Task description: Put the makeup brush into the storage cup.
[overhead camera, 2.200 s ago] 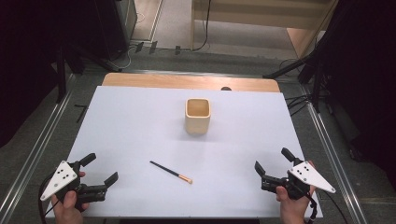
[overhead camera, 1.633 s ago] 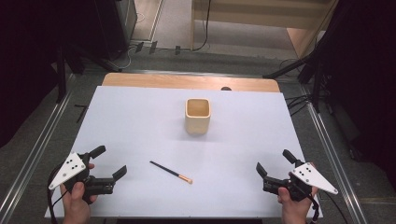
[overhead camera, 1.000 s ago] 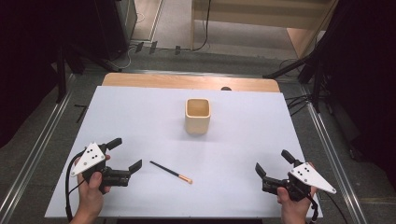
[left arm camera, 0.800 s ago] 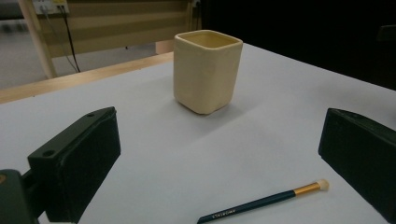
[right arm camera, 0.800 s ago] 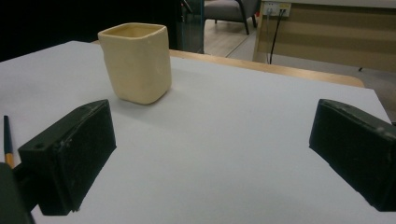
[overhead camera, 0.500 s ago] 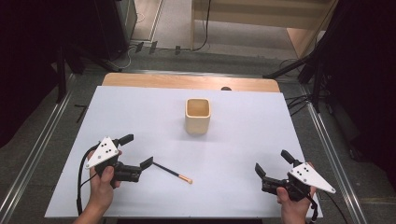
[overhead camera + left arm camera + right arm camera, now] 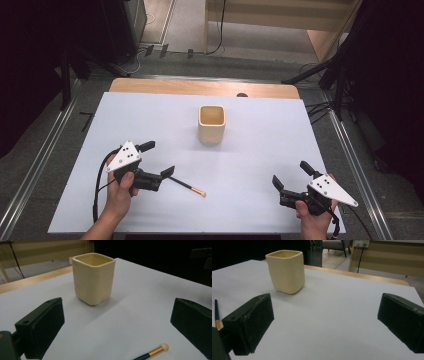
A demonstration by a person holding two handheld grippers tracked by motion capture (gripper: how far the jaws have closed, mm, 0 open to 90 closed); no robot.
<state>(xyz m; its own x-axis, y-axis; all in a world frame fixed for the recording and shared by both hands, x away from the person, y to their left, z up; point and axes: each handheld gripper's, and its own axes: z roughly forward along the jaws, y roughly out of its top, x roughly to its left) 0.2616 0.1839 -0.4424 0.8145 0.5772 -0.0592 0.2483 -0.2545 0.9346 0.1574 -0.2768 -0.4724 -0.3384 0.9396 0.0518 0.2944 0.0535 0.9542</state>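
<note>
Right gripper (image 7: 288, 183): near bench (image 7: 260, 150) edge, jaws wide apart, empty. Left gripper (image 7: 156, 159): jaws wide apart, empty, at brush (image 7: 187, 186) handle end; brush flat on bench. Cream square cup (image 7: 212, 123): upright, farther back, centre.

White counter (image 7: 150, 115) top, with a bare wooden strip (image 7: 200, 88) along its far edge. A small dark round thing (image 7: 242, 94) sits on that strip, too small to identify, maybe a cable port. Grey floor (image 7: 190, 60) beyond, cables (image 7: 135, 57) trailing across it. Metal rails (image 7: 35, 165) flank both sides. A wooden cabinet (image 7: 280, 15) stands at the back.
</note>
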